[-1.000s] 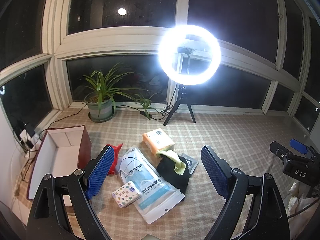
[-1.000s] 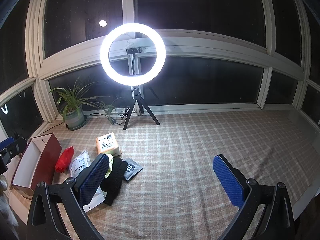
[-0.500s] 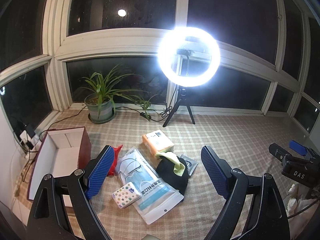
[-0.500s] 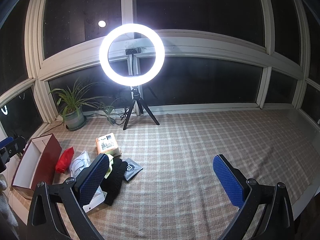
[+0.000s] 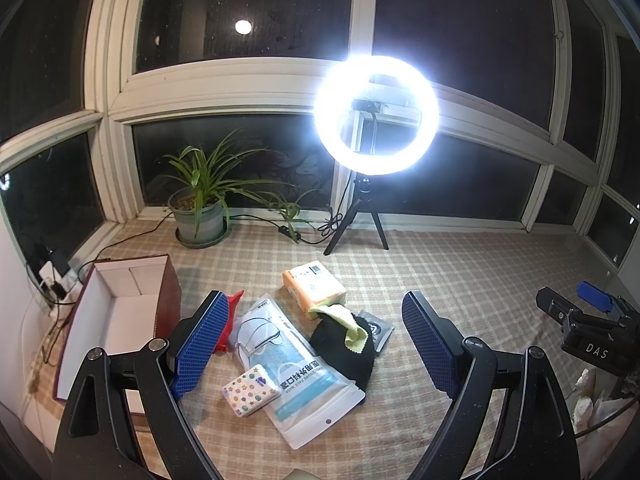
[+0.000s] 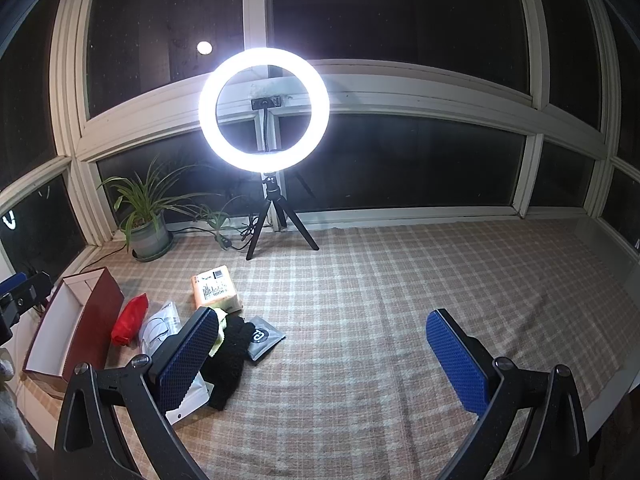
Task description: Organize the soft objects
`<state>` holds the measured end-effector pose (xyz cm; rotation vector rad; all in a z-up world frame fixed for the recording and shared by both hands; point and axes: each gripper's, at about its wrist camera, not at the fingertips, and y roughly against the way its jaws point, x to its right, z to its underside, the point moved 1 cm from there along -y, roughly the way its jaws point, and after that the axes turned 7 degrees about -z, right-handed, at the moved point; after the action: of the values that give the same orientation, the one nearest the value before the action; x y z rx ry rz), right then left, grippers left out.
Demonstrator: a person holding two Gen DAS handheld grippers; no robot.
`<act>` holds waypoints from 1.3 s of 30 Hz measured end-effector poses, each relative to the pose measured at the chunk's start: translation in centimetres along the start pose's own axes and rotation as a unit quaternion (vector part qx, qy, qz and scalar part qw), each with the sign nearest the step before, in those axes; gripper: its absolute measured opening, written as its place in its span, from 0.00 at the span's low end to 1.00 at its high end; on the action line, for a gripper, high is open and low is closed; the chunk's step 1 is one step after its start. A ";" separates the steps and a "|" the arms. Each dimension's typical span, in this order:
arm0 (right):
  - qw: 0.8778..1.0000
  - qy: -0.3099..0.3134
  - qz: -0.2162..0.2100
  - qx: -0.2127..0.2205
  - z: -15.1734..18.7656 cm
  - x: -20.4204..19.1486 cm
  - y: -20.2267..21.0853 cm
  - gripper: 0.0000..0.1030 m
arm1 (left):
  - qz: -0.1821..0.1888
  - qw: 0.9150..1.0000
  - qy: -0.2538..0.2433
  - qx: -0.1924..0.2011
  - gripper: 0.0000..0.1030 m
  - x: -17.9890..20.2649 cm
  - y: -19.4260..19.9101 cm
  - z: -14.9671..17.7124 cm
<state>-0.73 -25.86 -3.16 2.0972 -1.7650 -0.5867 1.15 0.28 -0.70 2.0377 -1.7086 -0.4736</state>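
Observation:
A pile of soft items lies on the checked cloth: a face-mask pack (image 5: 296, 368), a small patterned tissue pack (image 5: 251, 389), an orange tissue pack (image 5: 314, 288), a black cloth (image 5: 344, 344) with a yellow cloth (image 5: 348, 322) on it, a grey sachet (image 5: 378, 330) and a red item (image 5: 230, 320). An open red box (image 5: 120, 312) with a white inside stands to the left. My left gripper (image 5: 316, 340) is open and empty above the pile. My right gripper (image 6: 324, 356) is open and empty, to the right of the pile (image 6: 230, 356).
A lit ring light on a tripod (image 5: 374, 120) and a potted plant (image 5: 200, 216) stand at the back by the windows, with cables (image 5: 120, 240) along the sill. The right gripper's body (image 5: 588, 332) shows at the far right. Bare checked cloth (image 6: 440, 280) stretches to the right.
Both views have shifted very slightly; nothing on the cloth has moved. Both grippers stay open.

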 end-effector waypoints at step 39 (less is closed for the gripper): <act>0.999 0.005 -0.027 -0.019 0.2 -0.6 -1.1 1.00 | -0.020 1.000 0.015 -0.014 0.86 -0.6 0.3 1.3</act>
<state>0.05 -25.05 -3.81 2.1253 -1.6823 -0.6175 0.17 0.71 -1.64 2.0523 -1.6368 -0.4757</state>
